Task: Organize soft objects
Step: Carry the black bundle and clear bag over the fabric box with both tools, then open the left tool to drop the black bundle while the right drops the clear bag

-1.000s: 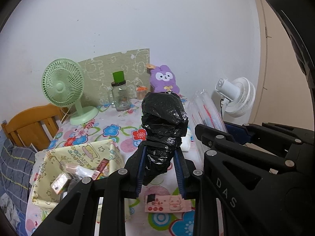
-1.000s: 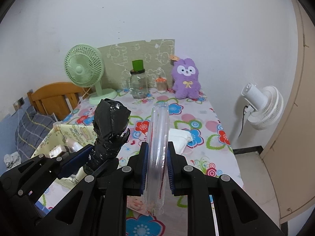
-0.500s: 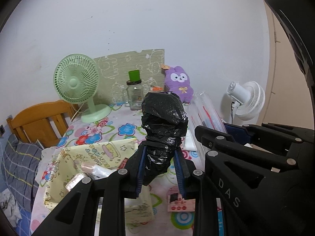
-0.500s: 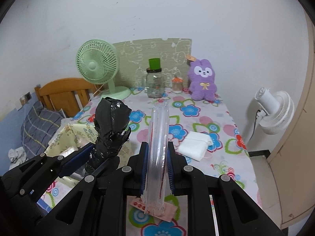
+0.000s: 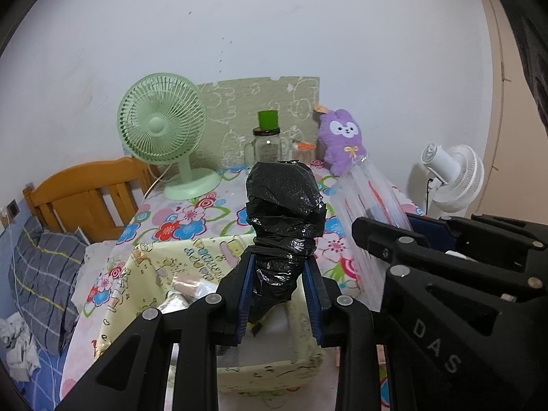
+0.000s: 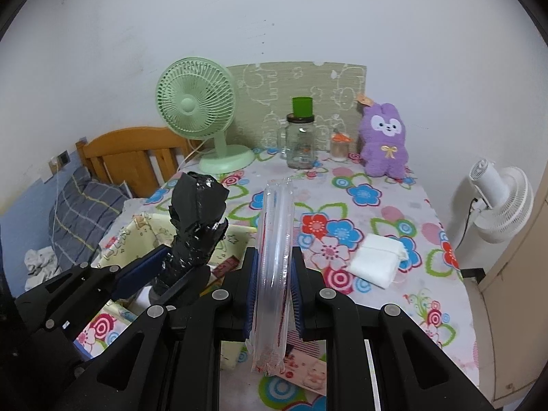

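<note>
Both tools have drawn back toward the near end of the bench since a second ago, so the yellow fabric bin now sits directly under the left tool rather than off to its left. That left tool is clamped on a black plastic bag bundle, a crinkled, glossy wad twisted narrow where the blue pads pinch it and bulging wide above; it stands upright over the bin's near right part. Inside the bin lie small wrapped packets and something white, hard to make out. To the right, the right tool grips a clear plastic bag, flattened and held on edge, with red print inside and its lower end hanging over a picture card on the flowered bench. Further right lies a folded white cloth. Along the far edge stand a green fan, a glass jar topped by a green cup, and a purple plush rabbit.
</note>
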A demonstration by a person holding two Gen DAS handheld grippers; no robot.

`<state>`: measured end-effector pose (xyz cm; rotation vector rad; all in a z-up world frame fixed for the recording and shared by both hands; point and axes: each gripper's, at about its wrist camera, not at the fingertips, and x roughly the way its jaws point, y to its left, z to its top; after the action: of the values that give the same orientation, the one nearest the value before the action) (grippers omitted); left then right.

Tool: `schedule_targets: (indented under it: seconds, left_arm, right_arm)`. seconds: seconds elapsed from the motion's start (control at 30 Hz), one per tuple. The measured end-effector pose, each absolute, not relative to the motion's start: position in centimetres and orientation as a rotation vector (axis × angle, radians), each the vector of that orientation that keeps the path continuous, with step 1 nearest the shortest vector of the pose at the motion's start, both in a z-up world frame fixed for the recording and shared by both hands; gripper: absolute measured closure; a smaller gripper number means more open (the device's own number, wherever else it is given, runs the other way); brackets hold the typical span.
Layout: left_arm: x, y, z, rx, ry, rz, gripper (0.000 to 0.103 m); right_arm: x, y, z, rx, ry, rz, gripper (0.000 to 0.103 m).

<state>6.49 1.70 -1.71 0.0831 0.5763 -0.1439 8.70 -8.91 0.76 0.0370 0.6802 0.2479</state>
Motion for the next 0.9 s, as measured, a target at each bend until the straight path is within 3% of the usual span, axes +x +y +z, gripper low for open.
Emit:
schedule_targets:
  seconds: [0.7,0.9]
  left_arm:
    - [9.0,6.8,-4.5,0.068,0.671,-0.059,0.074]
    - [9.6,8.1,-5.5,0.052,0.701,-0.039,0.069]
  right_arm:
    - [11.7,-2.9,-1.2,0.014,0.754,0.343,0.082]
    - [12.6,-1.5,-2.0,0.007,0.777,0.368,0.082]
